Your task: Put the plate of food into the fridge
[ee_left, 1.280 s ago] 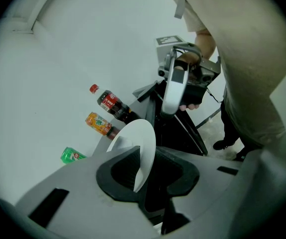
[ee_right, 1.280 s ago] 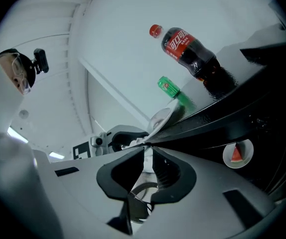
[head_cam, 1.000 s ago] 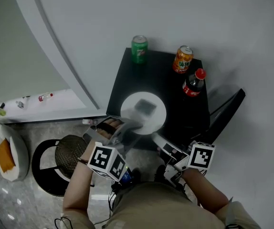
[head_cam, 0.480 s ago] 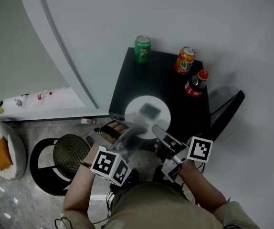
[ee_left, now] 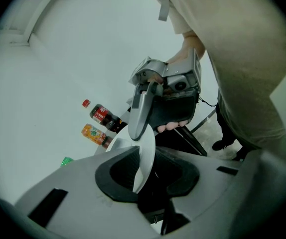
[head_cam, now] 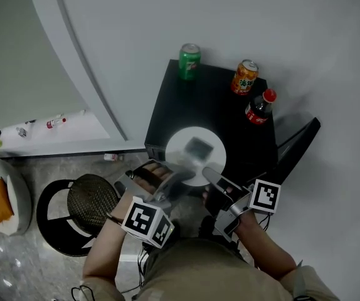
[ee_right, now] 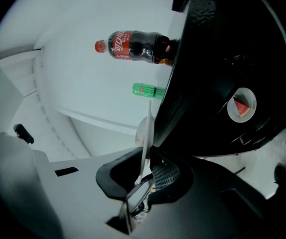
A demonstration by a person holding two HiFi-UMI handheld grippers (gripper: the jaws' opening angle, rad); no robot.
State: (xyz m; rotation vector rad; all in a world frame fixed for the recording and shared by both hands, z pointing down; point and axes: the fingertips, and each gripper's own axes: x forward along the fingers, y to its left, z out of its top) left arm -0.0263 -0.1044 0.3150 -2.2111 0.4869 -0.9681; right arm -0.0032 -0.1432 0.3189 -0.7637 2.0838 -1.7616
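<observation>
Your left gripper (head_cam: pixel 175 179) is clamped on the near left rim of the plate (head_cam: pixel 195 150). In the left gripper view the rim runs edge-on between its two grey jaws, which are pressed against it. Your right gripper (head_cam: pixel 209 174) has just been closing its jaws, and the near right rim now sits between them. In the right gripper view the plate (ee_right: pixel 145 143) shows as a thin white sliver rising out of the narrow gap.

The plate is round, white, smooth and shallow, so it has no long axis to speak of. From the head view it lies roughly flat, face up. It sits over the front edge of the black fridge top (head_cam: pixel 186 105), with its near rim past that edge and toward you. On it rests one squarish grey piece of food (head_cam: pixel 197 147), too blurred to name.

The fridge top is a matt black rectangle. At its far edge stand a green can (head_cam: pixel 189 61), an orange can (head_cam: pixel 243 77) and a dark cola bottle (head_cam: pixel 257 108) with a red cap and red label. All three are upright and well apart from the plate. A flat black panel (head_cam: pixel 299 146), which looks like the door, angles out from the right side of the fridge. In the right gripper view its black surface carries a small round white sticker (ee_right: pixel 241 104) with a red wedge on it.
</observation>
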